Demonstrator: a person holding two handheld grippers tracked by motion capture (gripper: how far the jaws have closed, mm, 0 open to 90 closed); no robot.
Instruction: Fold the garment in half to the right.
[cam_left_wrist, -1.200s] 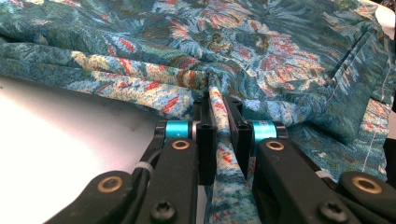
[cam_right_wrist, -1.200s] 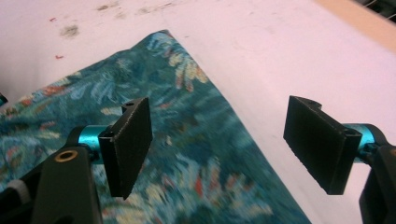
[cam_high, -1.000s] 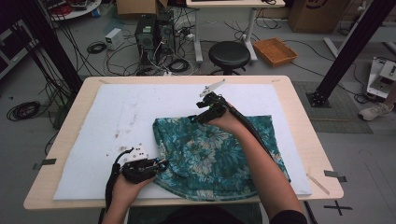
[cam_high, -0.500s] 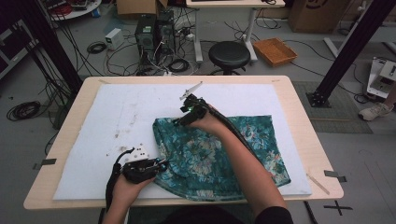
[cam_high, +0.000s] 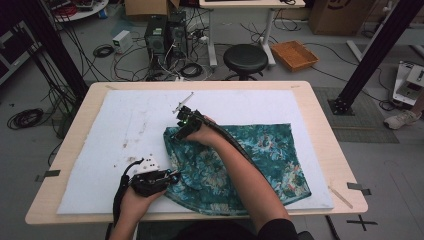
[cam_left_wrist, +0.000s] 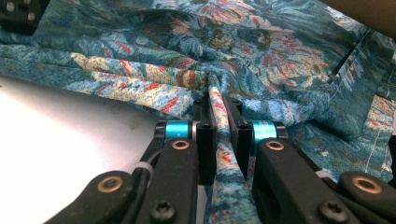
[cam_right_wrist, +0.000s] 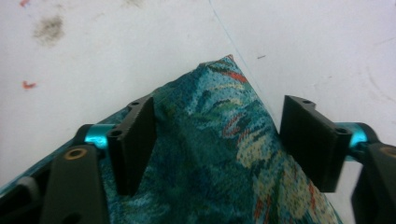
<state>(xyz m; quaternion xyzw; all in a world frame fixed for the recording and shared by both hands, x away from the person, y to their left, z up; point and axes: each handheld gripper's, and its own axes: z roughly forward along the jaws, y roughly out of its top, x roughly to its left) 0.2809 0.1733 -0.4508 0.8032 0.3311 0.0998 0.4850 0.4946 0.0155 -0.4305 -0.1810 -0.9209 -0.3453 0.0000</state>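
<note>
A teal cloth (cam_high: 240, 157) printed with pale leaves and small red flecks lies on a white mat (cam_high: 125, 125) that covers most of the table (cam_high: 320, 105). The cloth sits on the right half of the mat, spread out flat toward the right, with its near edge curving along the mat's front border.

The left gripper (cam_high: 167, 176) is at the cloth's near left edge, held low over the mat. In the left gripper view its jaws are clamped together on a narrow pinched ridge of the cloth (cam_left_wrist: 219, 112), which runs up between the two black pads and gathers into folds just beyond them.

The right gripper (cam_high: 181, 131) is at the cloth's far left corner, the person's forearm (cam_high: 240, 175) lying across the fabric. In the right gripper view its jaws stand wide apart on either side of that pointed corner (cam_right_wrist: 219, 121); they have just been closing a little, the corner lies between them, and the right pad is clear of the fabric, while the left one is at its edge, so there is no grip.

The mat carries a few dark smudges and tiny red specks near the corner. No writing, brand or label can be read on the cloth, the grippers or the mat.

Behind the table stand a black stool (cam_high: 246, 57), computer cases (cam_high: 165, 35) with tangled cables, and a woven tray (cam_high: 295, 54) on the floor.
</note>
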